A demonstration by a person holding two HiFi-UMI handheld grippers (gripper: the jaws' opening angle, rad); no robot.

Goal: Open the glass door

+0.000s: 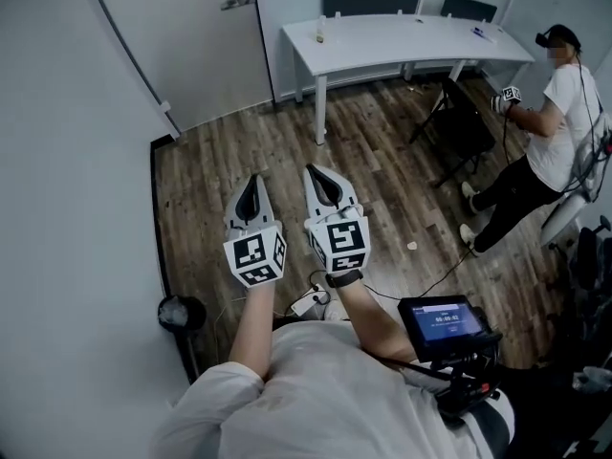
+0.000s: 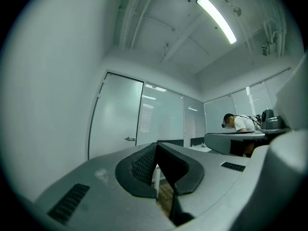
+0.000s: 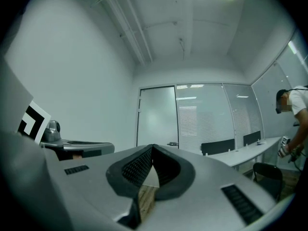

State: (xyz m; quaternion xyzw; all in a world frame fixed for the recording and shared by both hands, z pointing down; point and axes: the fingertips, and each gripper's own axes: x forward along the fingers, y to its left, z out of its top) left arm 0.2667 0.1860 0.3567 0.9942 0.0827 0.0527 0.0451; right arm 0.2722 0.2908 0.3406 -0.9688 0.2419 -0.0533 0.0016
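The left tool (image 1: 253, 182) and the right tool (image 1: 321, 172) were held side by side over the brown wood-plank floor (image 1: 220, 161). Both were clenched shut, with nothing gripped between the jaws. The frosted glass door (image 1: 196, 46), fitted with a metal lever handle (image 1: 237, 3), was seen closed ahead at the far left of the room, well apart from both tools. A long white worktop (image 1: 402, 38) was set just right of the door. A person in a white shirt (image 1: 559, 127) was seen leaning forward at the far right.
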